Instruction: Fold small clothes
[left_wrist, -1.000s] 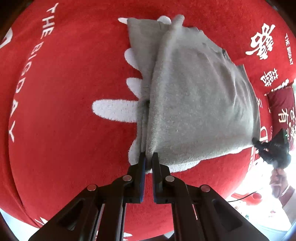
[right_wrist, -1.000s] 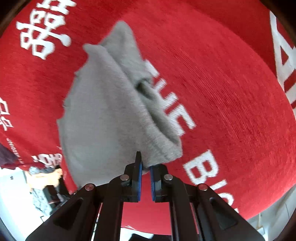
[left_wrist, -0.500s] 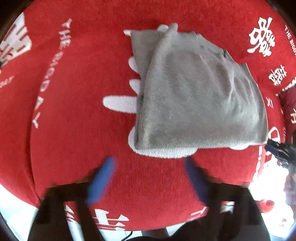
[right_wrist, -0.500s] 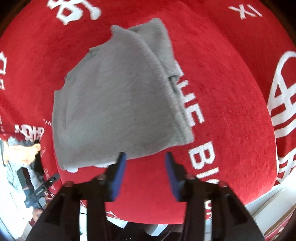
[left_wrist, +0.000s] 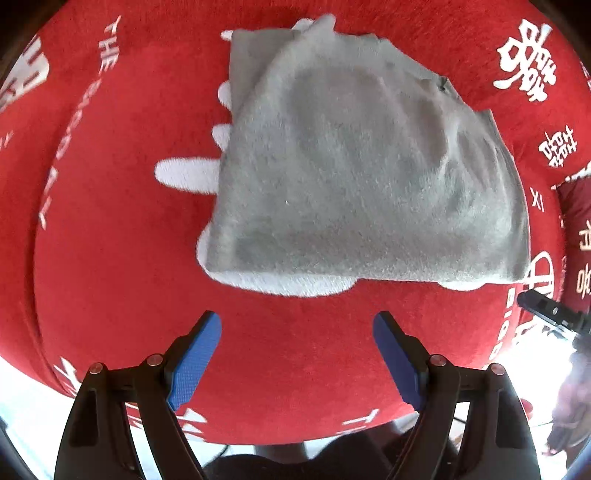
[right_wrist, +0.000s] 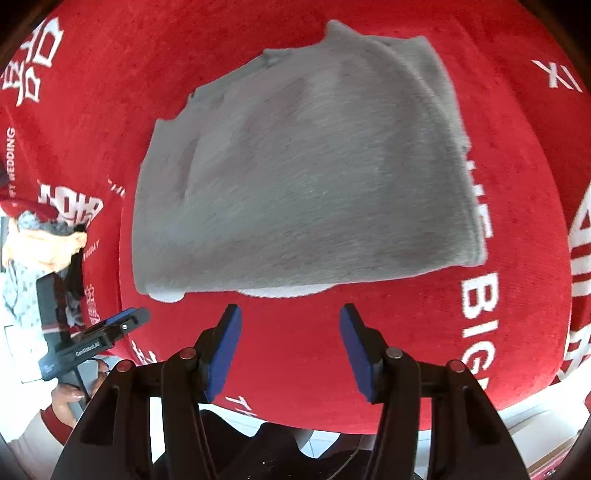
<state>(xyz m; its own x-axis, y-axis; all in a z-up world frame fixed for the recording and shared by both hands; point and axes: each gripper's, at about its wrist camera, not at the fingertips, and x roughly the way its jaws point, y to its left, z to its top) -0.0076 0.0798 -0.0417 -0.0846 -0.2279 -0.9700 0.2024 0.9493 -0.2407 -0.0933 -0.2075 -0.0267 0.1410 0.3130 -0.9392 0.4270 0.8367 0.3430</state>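
A folded grey garment (left_wrist: 351, 177) lies flat on a red cloth with white lettering (left_wrist: 110, 221); the right wrist view shows the same garment (right_wrist: 303, 177). My left gripper (left_wrist: 297, 325) hangs above the cloth just in front of the garment's near edge, jaws wide open and empty. My right gripper (right_wrist: 290, 314) hovers in front of that same near edge, jaws still opening, with nothing between them. The left gripper's fingers (right_wrist: 110, 326) show at the left edge of the right wrist view, and the right gripper's fingers (left_wrist: 546, 314) show at the right edge of the left wrist view.
The red cloth (right_wrist: 480, 332) covers the table and drops off at the near edge. A person's hand and sleeve (right_wrist: 55, 402) appear at lower left in the right wrist view. A red item with white characters (left_wrist: 576, 229) lies at the right.
Both grippers were shut on the garment's near edge. They let it go, opened and drew back and up, and the garment now lies flat. The right gripper also rolled.
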